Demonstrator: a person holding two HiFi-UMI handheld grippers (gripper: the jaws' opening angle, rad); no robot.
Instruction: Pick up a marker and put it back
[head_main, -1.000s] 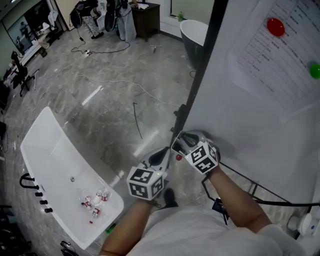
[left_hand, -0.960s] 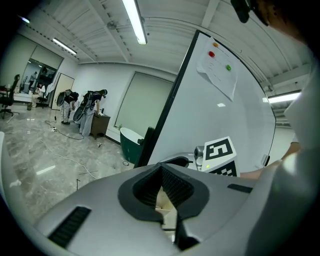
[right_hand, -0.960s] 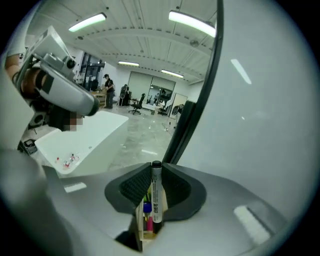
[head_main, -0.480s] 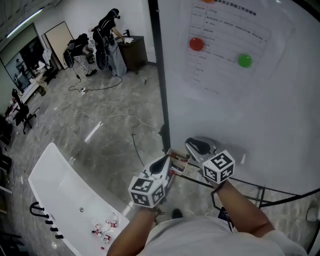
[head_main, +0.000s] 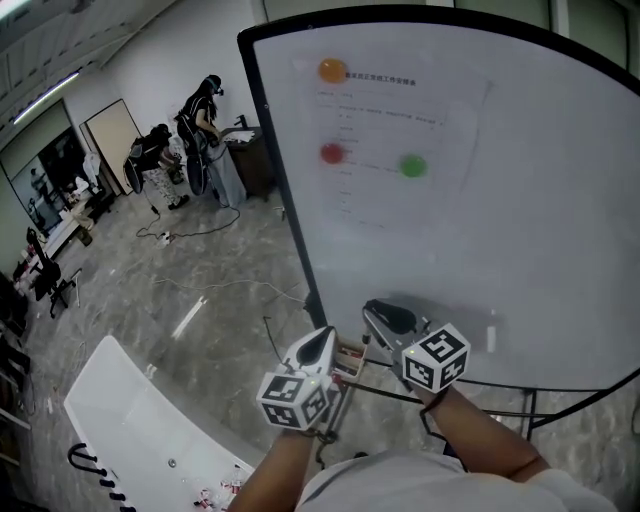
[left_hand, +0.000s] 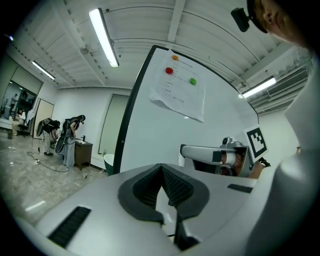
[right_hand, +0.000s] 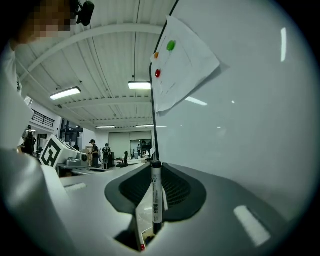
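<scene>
A white marker (right_hand: 156, 200) with a black cap stands upright between the jaws of my right gripper (right_hand: 156, 167), which is shut on it. In the head view that gripper (head_main: 385, 315) is held at the lower left part of the whiteboard (head_main: 520, 230), close to its surface. My left gripper (head_main: 318, 345) hovers just left of it, near the board's lower edge, jaws shut with nothing between them (left_hand: 161, 169). A small ledge with red-tipped items (head_main: 350, 357) sits between the two grippers. The marker itself is hidden in the head view.
A sheet of paper (head_main: 390, 150) hangs on the board under orange (head_main: 332, 70), red (head_main: 331, 153) and green (head_main: 412, 165) magnets. A white bathtub (head_main: 130, 420) lies on the floor at the lower left. Cables (head_main: 230, 285) cross the floor; people (head_main: 200, 125) stand far back.
The head view has tilted up, so the whole whiteboard now shows. Both grippers stay close together at the board's lower left, and the right one has kept its grip.
</scene>
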